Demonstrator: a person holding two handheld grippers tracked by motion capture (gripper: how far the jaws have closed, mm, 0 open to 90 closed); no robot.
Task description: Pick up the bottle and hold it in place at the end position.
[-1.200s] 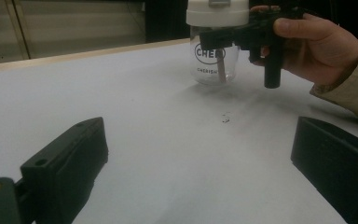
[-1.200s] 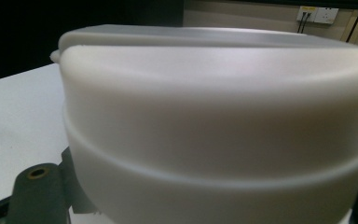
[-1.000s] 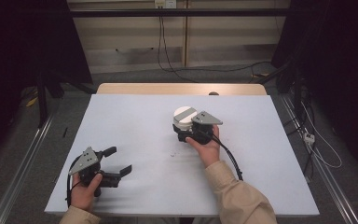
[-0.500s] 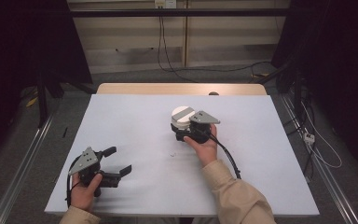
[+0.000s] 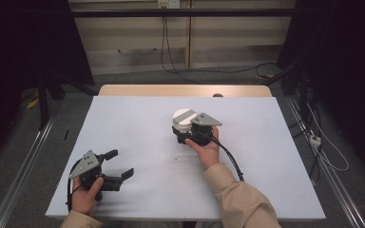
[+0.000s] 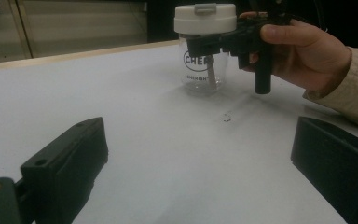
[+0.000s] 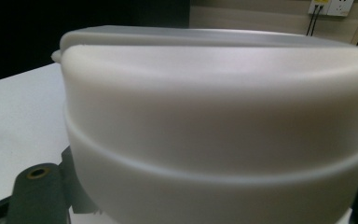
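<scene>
Clear glass under a white lid — the jar (image 5: 183, 124) stands upright mid-surface (image 5: 138, 123), and my right gripper (image 6: 205, 44) is clenched on it just below the lid. My left gripper (image 5: 119, 164) rests near the front-left edge — jaws spread, holding nothing.

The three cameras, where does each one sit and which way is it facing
High view: above the person's edge of the table, looking forward and down; both forearms, left gripper, right gripper.
Left gripper view: on the left gripper, looking across the table at the jar; its own open jaws, plus the other hand.
Right gripper view: on the right gripper, close against the white lid; a jaw at each lower corner.
All three share the jar.
</scene>
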